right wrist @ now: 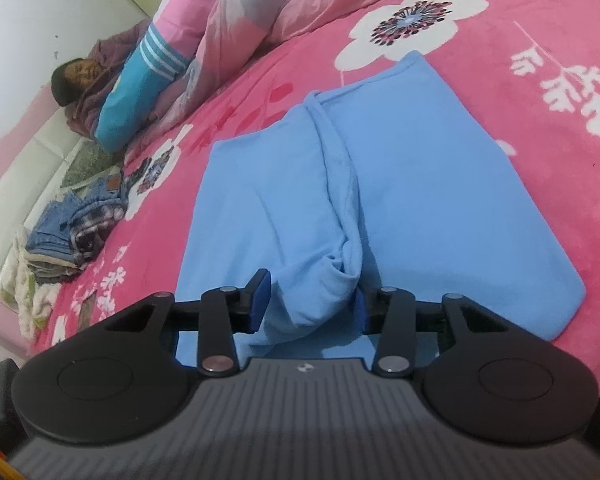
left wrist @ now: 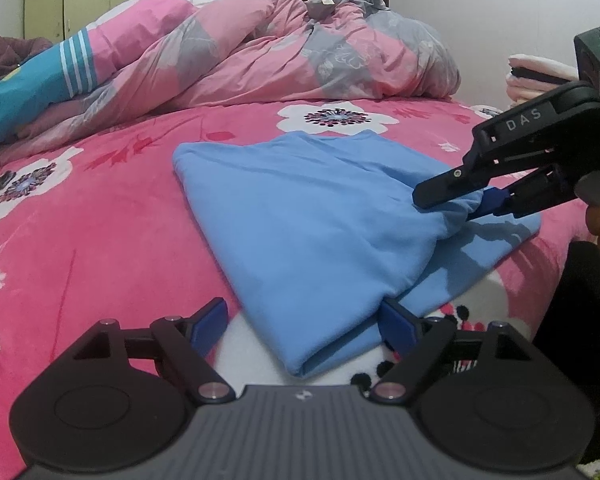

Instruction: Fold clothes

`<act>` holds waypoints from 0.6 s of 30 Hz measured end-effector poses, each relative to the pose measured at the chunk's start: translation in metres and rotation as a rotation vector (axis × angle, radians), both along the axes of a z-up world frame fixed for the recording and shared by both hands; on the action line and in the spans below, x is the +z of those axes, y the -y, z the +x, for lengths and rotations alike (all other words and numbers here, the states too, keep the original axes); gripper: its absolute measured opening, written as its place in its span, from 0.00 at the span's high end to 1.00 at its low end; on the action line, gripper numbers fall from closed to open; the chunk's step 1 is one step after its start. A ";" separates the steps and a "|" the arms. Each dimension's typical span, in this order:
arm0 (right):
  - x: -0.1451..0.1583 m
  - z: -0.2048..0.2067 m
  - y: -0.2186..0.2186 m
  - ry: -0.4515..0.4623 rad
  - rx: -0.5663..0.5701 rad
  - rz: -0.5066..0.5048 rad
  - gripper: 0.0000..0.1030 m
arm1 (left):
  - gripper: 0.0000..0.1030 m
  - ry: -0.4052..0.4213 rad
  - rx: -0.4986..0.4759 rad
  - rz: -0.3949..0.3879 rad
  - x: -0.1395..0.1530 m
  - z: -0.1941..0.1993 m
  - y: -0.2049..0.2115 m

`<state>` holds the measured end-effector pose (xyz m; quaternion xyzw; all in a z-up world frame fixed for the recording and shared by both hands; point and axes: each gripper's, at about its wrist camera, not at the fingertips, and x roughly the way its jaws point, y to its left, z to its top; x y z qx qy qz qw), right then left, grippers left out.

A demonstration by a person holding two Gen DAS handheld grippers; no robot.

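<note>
Sky-blue soft cloth, a partly folded garment (left wrist: 300, 216), lies flat on the pink plush bedspread with white flowers (left wrist: 100, 216), one side doubled over the other so that a long ridge of fabric runs down its middle. The left gripper (left wrist: 304, 326) sits at the near corner of the garment with its black jaws standing wide apart; the folded corner lies between them, one blue pad (left wrist: 398, 324) touches the cloth edge and the other pad stands clear of it, so nothing is clamped. The right gripper (right wrist: 310, 300) is at the garment's other near end, where a bunched fold of the blue cloth rises between its fingers; the left wrist view shows that bunch pinched and lifted slightly off the layer beneath. A crumpled pink and grey quilt (left wrist: 260, 52) lies heaped well beyond the garment at the far side of the bed, with a teal piece with white stripes (left wrist: 32, 88) beside it. A small stack of folded denim and checked clothes (right wrist: 76, 224) rests near the bed's edge, well apart from the blue garment.
</note>
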<state>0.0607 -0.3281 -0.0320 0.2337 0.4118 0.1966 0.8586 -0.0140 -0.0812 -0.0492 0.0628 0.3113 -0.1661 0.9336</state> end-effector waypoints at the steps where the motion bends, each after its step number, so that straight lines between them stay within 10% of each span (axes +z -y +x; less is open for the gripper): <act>1: 0.000 0.000 0.000 -0.002 -0.002 0.000 0.61 | 0.19 0.000 0.000 0.000 0.000 0.000 0.000; 8: 0.001 -0.002 -0.005 0.030 0.003 -0.052 0.92 | 0.18 -0.001 -0.003 0.003 0.001 0.001 -0.001; 18: 0.023 -0.005 0.022 0.163 -0.075 -0.044 0.95 | 0.18 0.007 0.005 0.072 0.006 -0.001 0.009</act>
